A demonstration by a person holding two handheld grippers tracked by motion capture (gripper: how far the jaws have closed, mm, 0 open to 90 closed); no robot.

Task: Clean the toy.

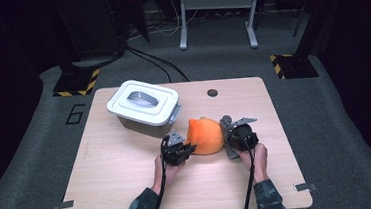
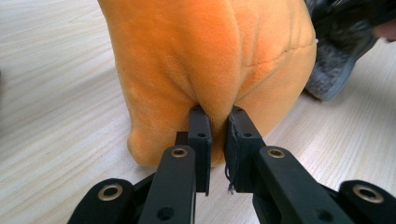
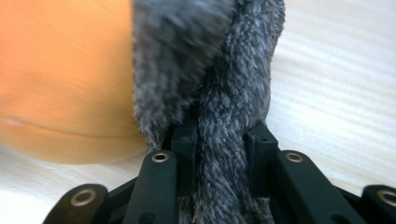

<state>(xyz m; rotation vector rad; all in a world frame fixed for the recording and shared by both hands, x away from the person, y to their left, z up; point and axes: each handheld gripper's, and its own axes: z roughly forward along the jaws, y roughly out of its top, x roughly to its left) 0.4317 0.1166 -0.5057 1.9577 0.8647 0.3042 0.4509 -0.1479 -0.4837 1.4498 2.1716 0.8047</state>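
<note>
An orange plush toy (image 1: 206,135) sits on the wooden table (image 1: 130,189), between my two grippers. It has a grey furry part (image 1: 226,124) on its right side. My left gripper (image 1: 183,149) is at the toy's left edge, and its jaws are shut on a fold of the orange plush (image 2: 217,70). My right gripper (image 1: 233,137) is at the toy's right side. Its jaws are closed on a strip of the grey fur (image 3: 219,140), with the orange body (image 3: 60,79) just to the left.
A white lidded box (image 1: 142,107) with a grey handle stands at the back left of the table, close behind the toy. A small dark hole (image 1: 212,93) marks the table's far edge. Bare wood lies in front of and left of the hands.
</note>
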